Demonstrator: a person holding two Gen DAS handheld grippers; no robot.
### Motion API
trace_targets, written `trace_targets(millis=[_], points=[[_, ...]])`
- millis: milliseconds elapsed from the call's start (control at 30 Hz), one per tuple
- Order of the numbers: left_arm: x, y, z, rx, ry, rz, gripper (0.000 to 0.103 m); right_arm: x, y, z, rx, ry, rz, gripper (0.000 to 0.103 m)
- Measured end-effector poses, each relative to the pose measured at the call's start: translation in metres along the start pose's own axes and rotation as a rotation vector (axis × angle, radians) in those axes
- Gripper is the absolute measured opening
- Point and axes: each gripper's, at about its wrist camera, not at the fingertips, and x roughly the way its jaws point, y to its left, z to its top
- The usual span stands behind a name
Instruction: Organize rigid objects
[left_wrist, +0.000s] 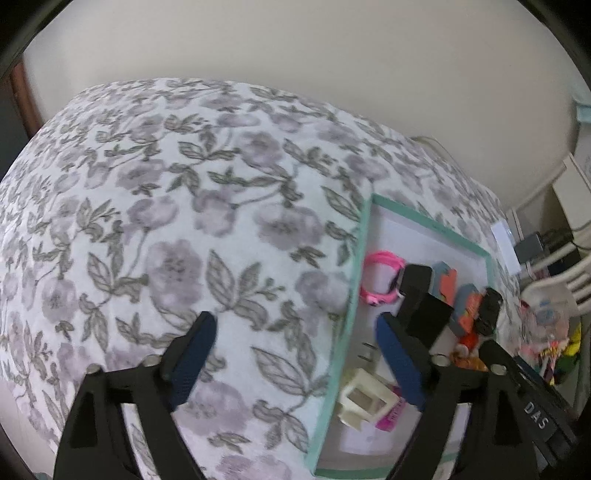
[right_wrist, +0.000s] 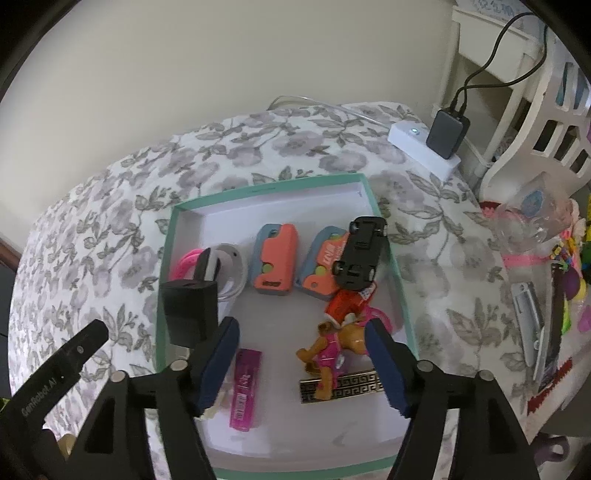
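Both my tongs tilt steeply down, jaws wide and empty: left tongs (left_wrist: 295, 354) over floral bedding (left_wrist: 166, 221); right tongs (right_wrist: 301, 354) above the teal tray (right_wrist: 168, 258), perhaps cardboard; cream wall (right_wrist: 184, 74) behind.

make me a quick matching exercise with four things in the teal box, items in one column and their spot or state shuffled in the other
Items:
1. toy car
2. black charger
3. pink flat pack
4. dog figure

Place or state:
A. lying flat near the right gripper's left finger
B. upside down, resting against the box's right rim
C. between the right gripper's open fingers, untouched
D. standing by the box's left wall

All sit in the teal box.

Pairs: 1-B, 2-D, 3-A, 4-C
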Motion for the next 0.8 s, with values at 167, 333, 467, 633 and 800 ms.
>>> trace_targets(millis=[167, 333, 467, 633, 800], points=[[0.000, 0.010, 0.003, -0.025, -0.015, 0.021, 0.094, 0.001, 0.005, -0.001, -0.005, -0.002, 0.013, 0.083], [0.002, 0.016, 0.005, -0.039, -0.028, 0.029, 0.100, -0.002, 0.008, -0.001, -0.006, -0.024, 0.035, 0.095], [0.000, 0.019, 0.005, -0.050, -0.038, 0.028, 0.101, -0.004, 0.010, 0.000, -0.011, -0.038, 0.039, 0.101], [-0.002, 0.019, 0.006, -0.031, -0.058, 0.055, 0.101, 0.000, 0.016, -0.001, -0.031, -0.034, 0.037, 0.102], [-0.014, 0.013, 0.008, 0.006, -0.111, 0.077, 0.101, -0.003, 0.018, -0.002, -0.031, -0.052, 0.040, 0.103]])
